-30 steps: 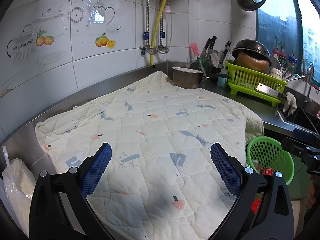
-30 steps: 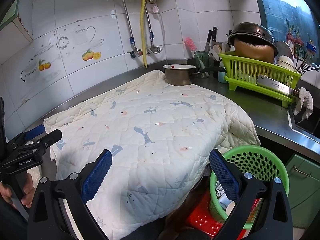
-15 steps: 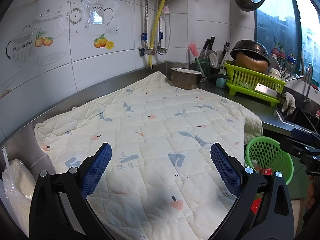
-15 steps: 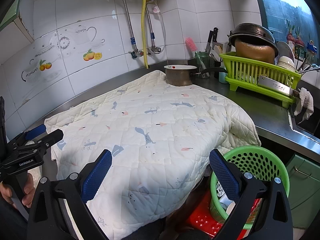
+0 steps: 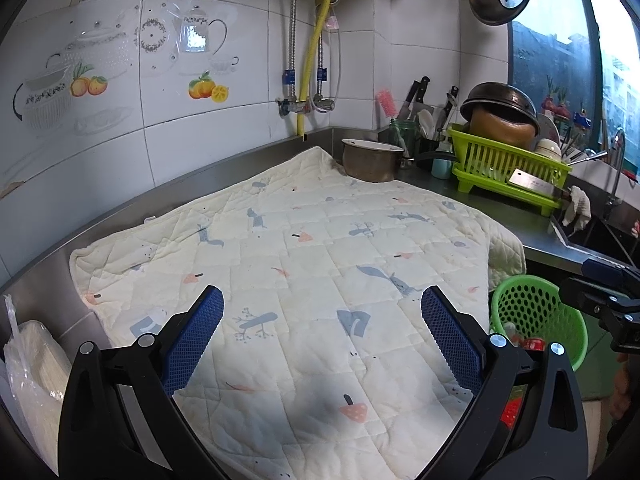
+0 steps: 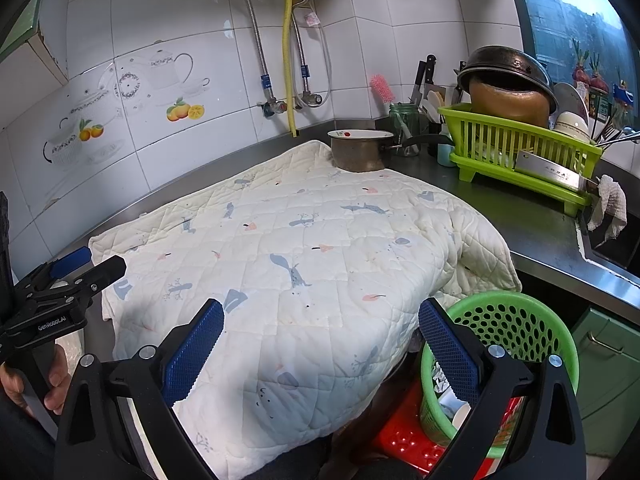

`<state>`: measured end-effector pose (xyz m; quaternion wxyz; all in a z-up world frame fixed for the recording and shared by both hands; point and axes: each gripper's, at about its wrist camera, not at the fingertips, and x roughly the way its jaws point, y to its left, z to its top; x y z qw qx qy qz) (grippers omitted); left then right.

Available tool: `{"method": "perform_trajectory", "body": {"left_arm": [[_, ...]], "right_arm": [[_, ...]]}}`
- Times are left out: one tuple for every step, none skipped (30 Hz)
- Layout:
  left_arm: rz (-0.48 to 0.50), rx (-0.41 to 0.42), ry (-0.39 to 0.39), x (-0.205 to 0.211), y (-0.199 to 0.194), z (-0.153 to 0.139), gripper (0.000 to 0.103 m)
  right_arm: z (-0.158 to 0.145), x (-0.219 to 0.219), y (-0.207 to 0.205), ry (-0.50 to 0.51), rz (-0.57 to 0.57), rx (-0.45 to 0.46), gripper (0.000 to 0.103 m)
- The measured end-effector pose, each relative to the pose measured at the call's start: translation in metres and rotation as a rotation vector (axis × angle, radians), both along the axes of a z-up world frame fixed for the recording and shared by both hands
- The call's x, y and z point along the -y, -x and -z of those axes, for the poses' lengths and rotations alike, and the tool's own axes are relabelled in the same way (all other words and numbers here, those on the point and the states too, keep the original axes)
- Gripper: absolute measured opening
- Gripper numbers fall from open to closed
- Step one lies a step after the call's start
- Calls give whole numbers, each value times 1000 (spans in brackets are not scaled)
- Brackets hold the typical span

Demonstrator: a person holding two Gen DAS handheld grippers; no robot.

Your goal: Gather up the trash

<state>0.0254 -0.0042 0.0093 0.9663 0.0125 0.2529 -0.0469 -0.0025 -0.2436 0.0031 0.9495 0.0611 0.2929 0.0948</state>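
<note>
right gripper (image 6: 320, 338) jaws wide apart, nothing between them, hovering over quilted cloth (image 6: 288, 256) on the steel counter (image 6: 532, 224). green mesh basket (image 6: 516, 320) with trash inside sits below counter edge, on red stool (image 6: 404, 440). left gripper (image 6: 86, 264) at far left, hand-held.

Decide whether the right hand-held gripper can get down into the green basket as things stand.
Probably yes: the right hand-held gripper is open and empty, and the green basket right beside it has an uncovered mouth.

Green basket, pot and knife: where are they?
Green basket (image 6: 516, 322), right wrist view, on its holed inner wall.
Pot (image 6: 358, 154), right wrist view, on its metal side.
Knife (image 6: 550, 174), right wrist view, on its flat blade.
</note>
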Motion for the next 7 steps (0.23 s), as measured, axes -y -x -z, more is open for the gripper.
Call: {"method": "perform_trajectory", "body": {"left_arm": [[-3,1,-2,0,0,0,98],[-4,0,-3,-1,0,0,98],[-4,-1,-2,-1,0,0,98],[-1,-3,1,-1,0,0,98],[1,-4,3,-2,0,1,98],[3,-4,5,-2,0,1,98],[2,-6,7,-3,-1,1,98]], "right_arm": [[0,0,0,1,-1,0,95],[1,0,0,2,0,0,95],[0,0,0,0,-2,-1,95],[1,0,0,-2,-2,-2,95],[1,-1,0,-3,-3,-3,95],[2,-1,0,-2,-3,-3,95],[2,-2,0,-1,-4,-3,95]]}}
